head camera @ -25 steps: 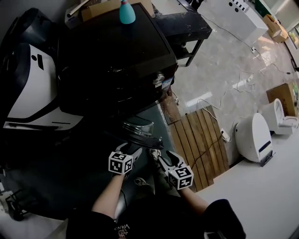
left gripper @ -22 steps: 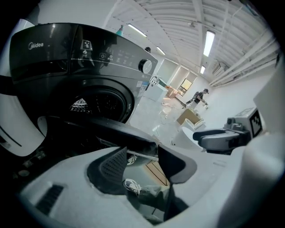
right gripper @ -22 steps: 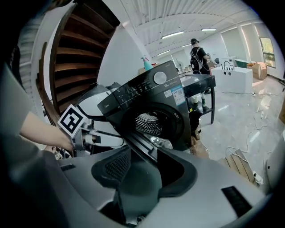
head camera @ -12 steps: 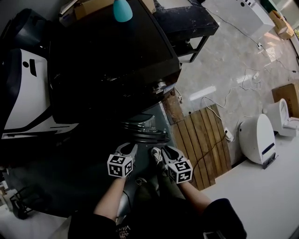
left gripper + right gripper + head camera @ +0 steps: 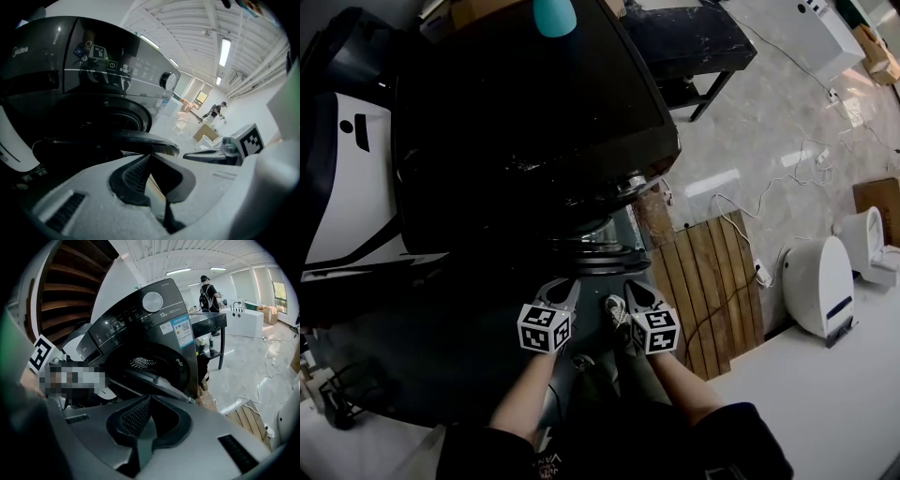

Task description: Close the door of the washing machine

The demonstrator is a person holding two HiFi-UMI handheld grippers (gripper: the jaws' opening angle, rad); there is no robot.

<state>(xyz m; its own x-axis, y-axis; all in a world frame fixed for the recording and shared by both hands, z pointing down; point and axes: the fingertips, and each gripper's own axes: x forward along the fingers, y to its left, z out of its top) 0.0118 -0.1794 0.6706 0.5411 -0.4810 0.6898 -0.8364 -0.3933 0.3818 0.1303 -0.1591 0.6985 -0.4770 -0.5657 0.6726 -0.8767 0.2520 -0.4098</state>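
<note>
The black front-loading washing machine (image 5: 525, 112) fills the middle of the head view. Its round door (image 5: 602, 255) stands open and shows edge-on just below the front panel. My left gripper (image 5: 565, 286) and right gripper (image 5: 636, 291) sit side by side right before the door's rim. Both have just been closing and are now shut, with nothing between their jaws. In the left gripper view the door (image 5: 117, 140) lies just beyond my shut tips (image 5: 150, 154). The right gripper view shows the drum opening (image 5: 150, 364) behind the door (image 5: 157, 385).
A teal bottle (image 5: 555, 14) stands on top of the machine. A wooden pallet (image 5: 712, 281), loose cables (image 5: 750, 202) and a white appliance (image 5: 816, 286) lie on the floor to the right. A black table (image 5: 694, 42) stands behind, a white-and-black machine (image 5: 352, 178) at the left.
Both grippers have moved forward to the door's rim and their jaws have gone from open to shut. The door sits nearer the machine's front.
</note>
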